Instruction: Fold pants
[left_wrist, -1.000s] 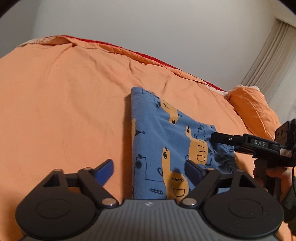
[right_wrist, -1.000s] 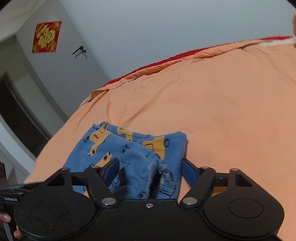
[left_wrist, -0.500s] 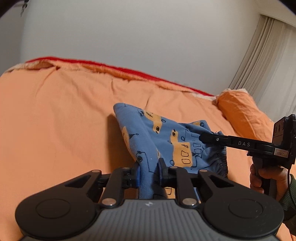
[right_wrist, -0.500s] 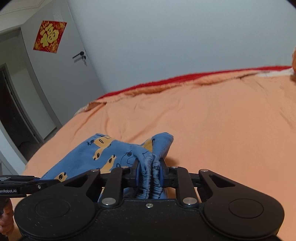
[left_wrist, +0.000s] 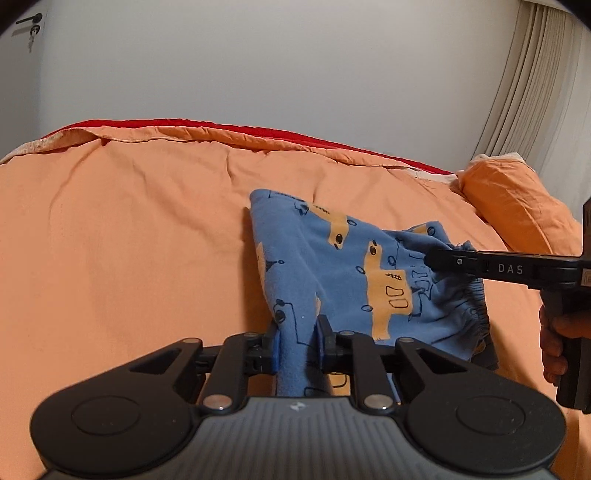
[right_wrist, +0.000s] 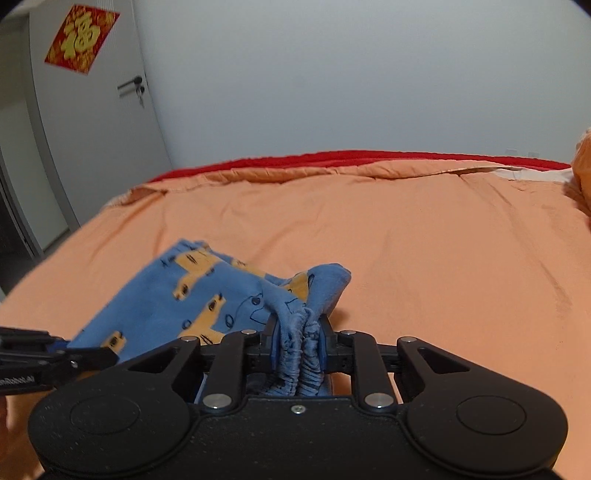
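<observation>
On the orange bedspread (left_wrist: 129, 240) lie soft blue cotton pants (left_wrist: 332, 266) printed with yellow trucks, light and floppy. Left gripper (left_wrist: 297, 345) pinches the leg-end edge; right gripper (right_wrist: 297, 345) clamps the gathered elastic waistband, the firmest handhold.

Blue pants (left_wrist: 325, 266) with orange vehicle print, orange bedspread (left_wrist: 129, 240)

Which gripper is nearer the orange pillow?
Right. The right gripper grips the pants at the waistband end beside the pillow; the left gripper grips the opposite end.
</observation>
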